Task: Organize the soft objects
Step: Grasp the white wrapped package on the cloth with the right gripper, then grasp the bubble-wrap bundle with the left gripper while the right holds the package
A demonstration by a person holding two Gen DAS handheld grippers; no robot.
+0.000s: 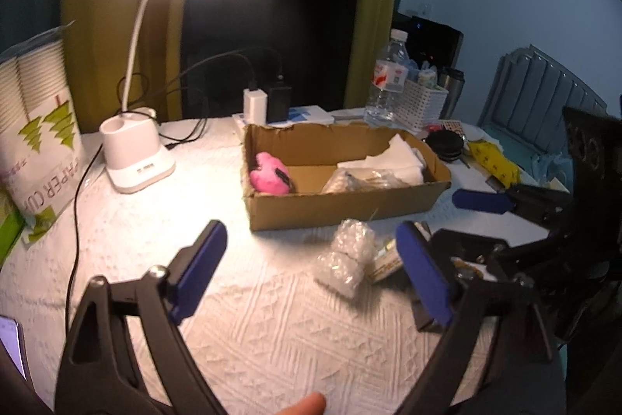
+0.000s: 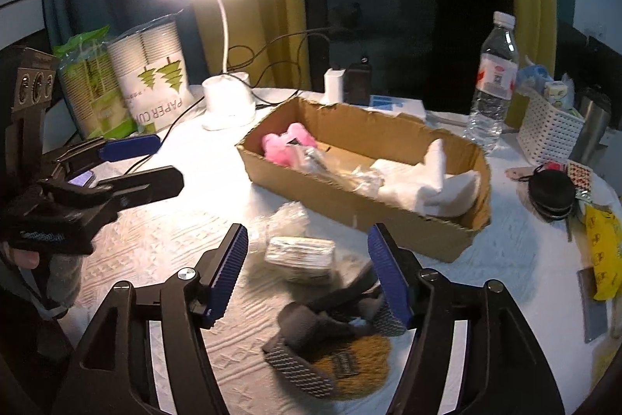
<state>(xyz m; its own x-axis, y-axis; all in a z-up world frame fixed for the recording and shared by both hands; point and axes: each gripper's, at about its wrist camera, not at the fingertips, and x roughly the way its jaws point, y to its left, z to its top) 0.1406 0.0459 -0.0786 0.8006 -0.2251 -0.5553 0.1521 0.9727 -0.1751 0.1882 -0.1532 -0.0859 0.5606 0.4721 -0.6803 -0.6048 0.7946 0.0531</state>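
Through the left wrist view I judged the job partly done: the cardboard box already held a pink plush toy, white cloth and a clear wrapped item, while a bubble-wrap bundle lay on the worktop just in front of it. My left gripper hung released, fingers spread wide, touching nothing. Through the right wrist view, a wrapped packet and a dark sock bundle also remained outside the box. My right gripper was released too, fingers well apart; whether one brushed the sock bundle, I could not tell.
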